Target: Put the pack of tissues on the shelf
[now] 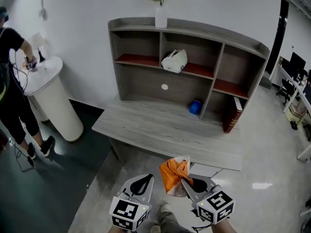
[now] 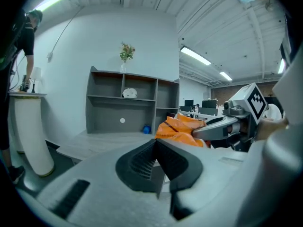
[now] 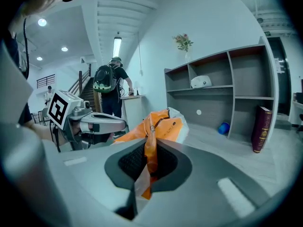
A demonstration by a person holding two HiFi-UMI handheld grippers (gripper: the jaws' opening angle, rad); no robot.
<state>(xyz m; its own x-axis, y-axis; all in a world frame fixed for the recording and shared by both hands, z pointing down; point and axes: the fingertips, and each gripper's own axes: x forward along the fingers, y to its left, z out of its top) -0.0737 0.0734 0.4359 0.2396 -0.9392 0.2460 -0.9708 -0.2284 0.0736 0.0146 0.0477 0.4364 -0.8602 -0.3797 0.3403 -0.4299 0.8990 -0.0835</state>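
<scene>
The pack of tissues (image 1: 174, 174), orange with a clear end, hangs by a pinched edge of its wrapper from my right gripper (image 1: 187, 182), which is shut on it. In the right gripper view the orange film (image 3: 150, 141) runs down between the closed jaws. My left gripper (image 1: 144, 181) is beside it on the left, shut, with nothing between its jaws (image 2: 156, 145). Both are low in the head view, in front of the grey desk (image 1: 146, 125). The grey shelf unit (image 1: 141, 81) stands on the desk against the wall.
The shelf holds a white pouch (image 1: 174, 60), a blue ball (image 1: 195, 107) and a red book (image 1: 232, 113); a vase of flowers (image 1: 161, 13) stands on top. A person (image 1: 12, 81) stands at a white pedestal (image 1: 51, 96) at left. Office chairs (image 1: 291, 86) are at right.
</scene>
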